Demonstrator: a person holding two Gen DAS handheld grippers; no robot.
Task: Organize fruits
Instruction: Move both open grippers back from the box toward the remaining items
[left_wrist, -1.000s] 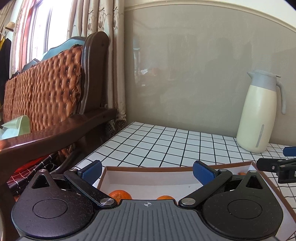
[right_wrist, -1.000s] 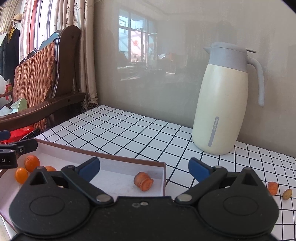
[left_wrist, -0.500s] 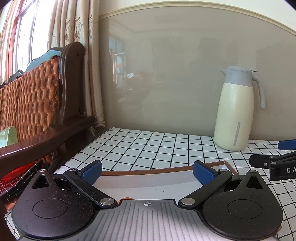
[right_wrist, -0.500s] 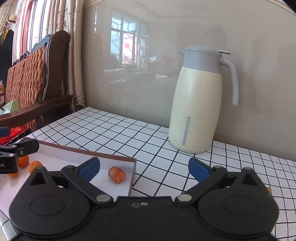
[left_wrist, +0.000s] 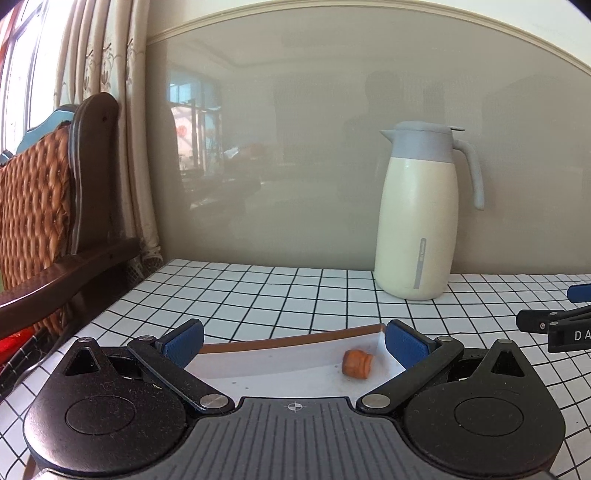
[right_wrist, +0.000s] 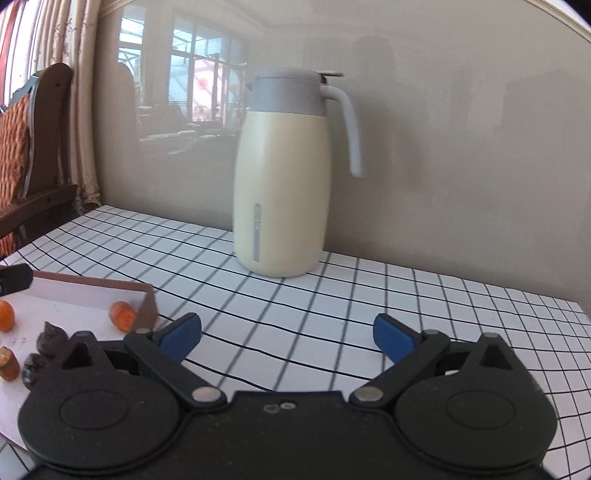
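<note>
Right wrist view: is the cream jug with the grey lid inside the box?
No, the cream jug with the grey lid stands on the checked tabletop, apart from the box.

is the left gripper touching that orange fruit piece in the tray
Apart. In the left wrist view the left gripper is open, and white tray floor shows between the orange fruit piece and both blue fingertips.

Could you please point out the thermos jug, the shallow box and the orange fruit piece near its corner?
thermos jug (left_wrist: 415, 229), left wrist view, cream body.
shallow box (left_wrist: 280, 339), left wrist view, far rim.
orange fruit piece (left_wrist: 356, 364), left wrist view, its side.
</note>
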